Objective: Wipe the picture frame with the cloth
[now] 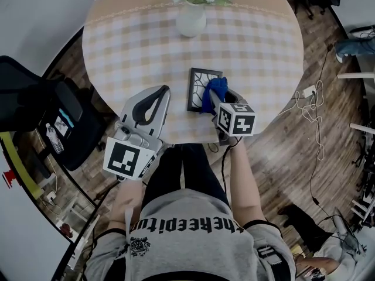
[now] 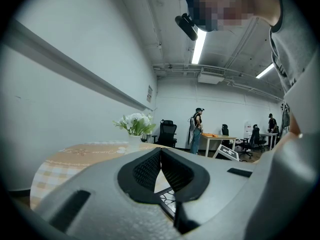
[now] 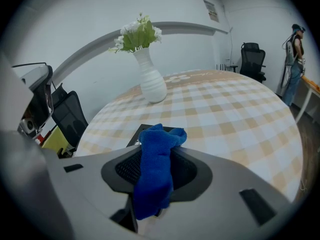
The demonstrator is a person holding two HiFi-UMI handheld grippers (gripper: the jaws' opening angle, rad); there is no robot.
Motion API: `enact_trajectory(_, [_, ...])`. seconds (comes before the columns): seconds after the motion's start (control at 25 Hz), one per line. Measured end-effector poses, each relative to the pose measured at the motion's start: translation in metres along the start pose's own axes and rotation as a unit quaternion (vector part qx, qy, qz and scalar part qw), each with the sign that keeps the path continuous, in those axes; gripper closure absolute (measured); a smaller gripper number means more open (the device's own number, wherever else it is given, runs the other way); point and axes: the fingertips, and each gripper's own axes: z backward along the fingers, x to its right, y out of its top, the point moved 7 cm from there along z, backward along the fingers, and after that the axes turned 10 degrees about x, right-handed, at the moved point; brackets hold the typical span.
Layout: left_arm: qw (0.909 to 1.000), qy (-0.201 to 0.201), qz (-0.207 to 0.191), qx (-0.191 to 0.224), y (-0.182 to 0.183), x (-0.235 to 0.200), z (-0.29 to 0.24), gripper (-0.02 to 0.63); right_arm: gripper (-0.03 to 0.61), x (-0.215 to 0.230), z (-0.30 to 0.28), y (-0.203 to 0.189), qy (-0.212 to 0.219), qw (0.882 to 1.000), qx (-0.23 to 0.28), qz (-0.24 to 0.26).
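Observation:
A black picture frame (image 1: pixel 199 89) lies flat on the checked round table (image 1: pixel 129 45), near its front edge. My right gripper (image 1: pixel 217 98) is shut on a blue cloth (image 1: pixel 214 91), which rests on the frame's right side. In the right gripper view the cloth (image 3: pixel 157 166) hangs bunched between the jaws, with a corner of the frame (image 3: pixel 136 134) just beyond. My left gripper (image 1: pixel 165 90) is left of the frame, apart from it, tilted up and shut on nothing. In the left gripper view its jaws meet at the tip (image 2: pixel 161 151), and a bit of frame (image 2: pixel 169 202) shows below.
A white vase of white flowers (image 1: pixel 191 16) stands at the table's far side. A black office chair (image 1: pixel 41 107) is at the left by the table. Cables and a power strip (image 1: pixel 308 92) lie on the wooden floor at the right. People stand far off (image 2: pixel 197 129).

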Motion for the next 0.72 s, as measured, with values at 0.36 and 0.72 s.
enact_trajectory(0.36, [0.9999,0.014,0.000,0.001,0.001,-0.010,0.015,0.597,0.440,-0.028,-0.018,0.000,0.020,1.000,-0.007,0.002])
enact_trajectory(0.72, [0.9997,0.026,0.001,0.001,0.004,-0.021,0.029,0.597,0.440,-0.058,-0.027,0.005,0.035,0.999,-0.008,0.027])
